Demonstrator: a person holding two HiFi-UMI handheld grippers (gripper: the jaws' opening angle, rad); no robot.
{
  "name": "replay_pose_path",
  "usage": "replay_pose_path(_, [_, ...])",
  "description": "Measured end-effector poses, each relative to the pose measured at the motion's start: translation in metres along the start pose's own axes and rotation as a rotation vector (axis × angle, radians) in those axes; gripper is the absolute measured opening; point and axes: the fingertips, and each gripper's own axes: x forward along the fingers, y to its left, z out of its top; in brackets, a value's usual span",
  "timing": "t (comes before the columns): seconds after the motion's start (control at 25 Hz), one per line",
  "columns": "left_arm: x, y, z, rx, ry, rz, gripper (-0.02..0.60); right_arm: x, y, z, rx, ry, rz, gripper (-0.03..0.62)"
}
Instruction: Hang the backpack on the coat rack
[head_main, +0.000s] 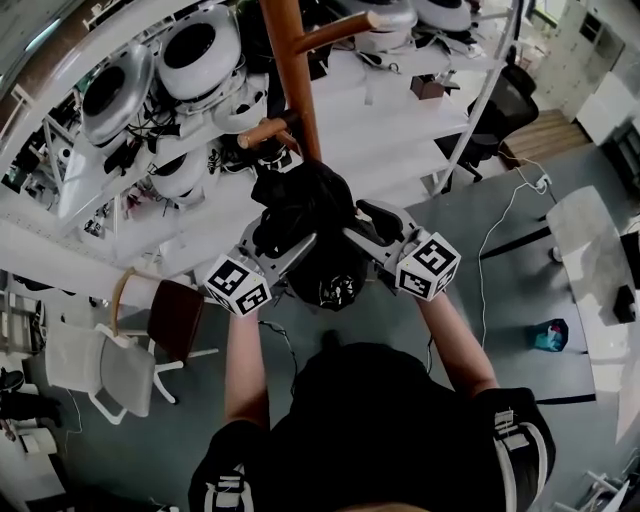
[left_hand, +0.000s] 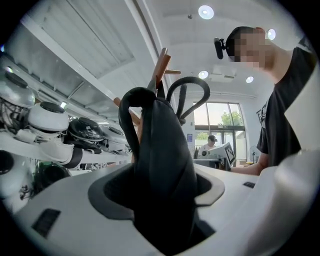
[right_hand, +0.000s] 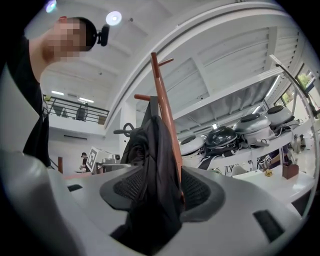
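A black backpack hangs bunched against the wooden coat rack pole, its top just under a short peg. Whether a strap sits over that peg is hidden. My left gripper reaches in from the lower left and my right gripper from the right. In the left gripper view, backpack fabric runs up between the jaws of the left gripper, with pad faces bare on both sides. The right gripper likewise has fabric between spread jaws, with the pole behind.
White shelving behind the rack carries several round white and black devices. A grey chair and a brown chair stand at the lower left. A black office chair and a pale table are on the right.
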Motion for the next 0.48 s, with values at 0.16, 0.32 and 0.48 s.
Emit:
replay_pose_path(0.16, [-0.006, -0.006, 0.0, 0.003, 0.003, 0.066, 0.288, -0.015, 0.006, -0.004, -0.157, 0.026, -0.017, 0.178])
replay_pose_path(0.32, [-0.019, -0.011, -0.005, 0.033, 0.019, 0.188, 0.288, -0.029, 0.013, -0.014, -0.202, 0.051, 0.014, 0.116])
replay_pose_path(0.48, [-0.036, -0.019, -0.015, 0.021, 0.027, 0.29, 0.288, -0.041, 0.016, -0.02, -0.174, 0.064, 0.043, 0.086])
